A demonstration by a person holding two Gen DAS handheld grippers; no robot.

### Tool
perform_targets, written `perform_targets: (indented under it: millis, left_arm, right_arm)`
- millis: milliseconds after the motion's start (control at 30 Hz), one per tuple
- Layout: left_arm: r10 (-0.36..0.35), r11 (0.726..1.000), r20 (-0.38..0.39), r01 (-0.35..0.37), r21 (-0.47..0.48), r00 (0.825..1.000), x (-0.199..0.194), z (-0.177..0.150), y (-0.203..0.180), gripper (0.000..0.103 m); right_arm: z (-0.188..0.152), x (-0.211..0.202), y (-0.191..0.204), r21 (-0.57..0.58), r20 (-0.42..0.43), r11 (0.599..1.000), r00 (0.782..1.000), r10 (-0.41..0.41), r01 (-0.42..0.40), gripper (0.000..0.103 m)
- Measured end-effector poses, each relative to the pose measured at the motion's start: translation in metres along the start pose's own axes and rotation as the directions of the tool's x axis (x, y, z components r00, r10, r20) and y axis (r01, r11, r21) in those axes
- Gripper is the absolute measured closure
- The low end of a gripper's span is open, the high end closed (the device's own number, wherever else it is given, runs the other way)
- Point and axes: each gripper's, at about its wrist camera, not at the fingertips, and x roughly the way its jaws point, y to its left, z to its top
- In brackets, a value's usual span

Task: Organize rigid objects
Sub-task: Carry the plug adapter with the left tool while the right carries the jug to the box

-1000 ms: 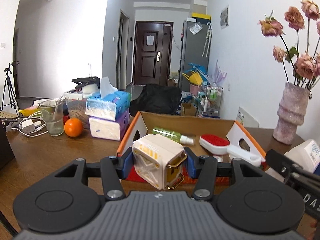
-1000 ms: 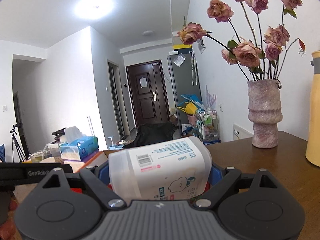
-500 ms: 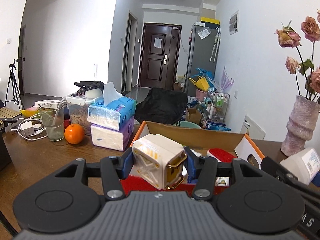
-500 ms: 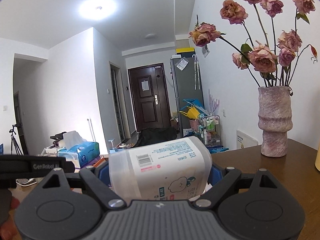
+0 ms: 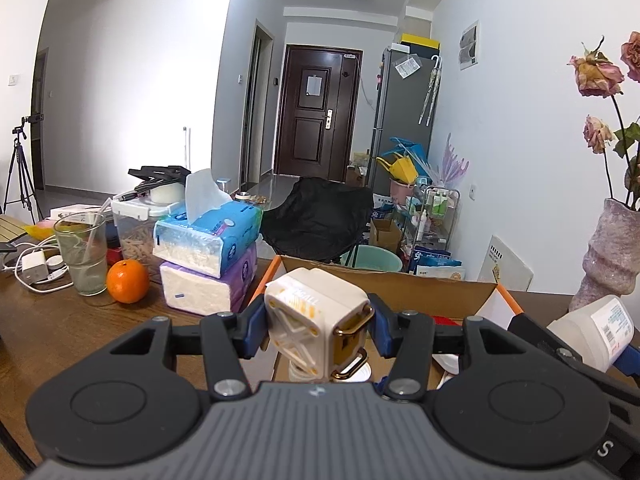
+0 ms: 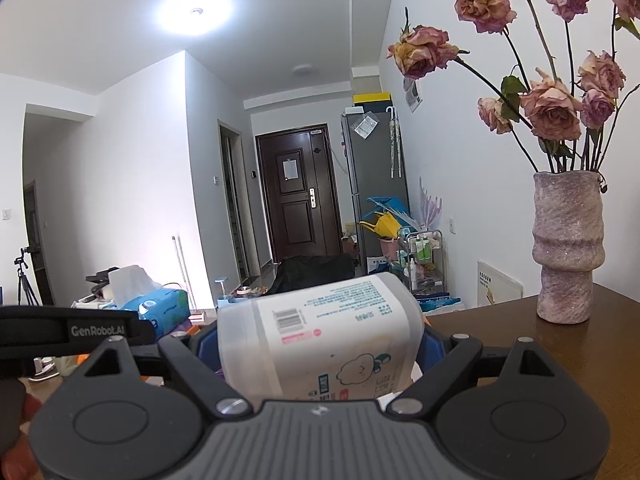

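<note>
The left tool (image 5: 318, 334) is pinching a cream cube-shaped plug adapter (image 5: 316, 326) between its blue pads, gold prongs showing on the adapter's right face. The adapter hangs above the near edge of an open cardboard box (image 5: 400, 284) with orange flap edges, which lies straight ahead of the tool on the brown tabletop (image 5: 52, 332). Only the left wrist view shows into this box: something red and something white lie inside, mostly hidden behind the tool's fingers. That view alone also shows what stands to the tool's left: two stacked tissue packs (image 5: 208, 256), an orange (image 5: 127, 281) just beside them, a drinking glass (image 5: 82, 254) and a white charger with cables (image 5: 34, 266) farther left. At its right edge the right tool's load appears as a white bottle (image 5: 592, 330) pointing toward the box.

The right tool (image 6: 320, 350) is clamped on that white plastic bottle (image 6: 320, 344), which lies on its side across the wide-set jaws and shows a barcode and a small cartoon print; only this view gives the label. The bottle blocks nearly everything ahead of the tool, so the box shows as no more than a sliver of orange to the left. To the right, this view takes in the whole pink stone-look vase (image 6: 566, 252) of dried roses (image 6: 550, 108) on the tabletop (image 6: 500, 320), of which the left view catches only part. At its left edge, the black body of the left tool and part of a person's hand (image 6: 18, 440) appear.
</note>
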Motion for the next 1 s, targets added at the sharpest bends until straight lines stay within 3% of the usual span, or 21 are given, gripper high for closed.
perform_targets:
  millis: [1000]
  left_arm:
    - [0.025, 0.998, -0.018, -0.024, 0.052, 1.000, 0.073, 0.016, -0.012, 0.050]
  right_arm:
    - [0.002, 0.076, 0.005, -0.078, -0.045, 0.997, 0.999, -0.025, 0.021, 0.014]
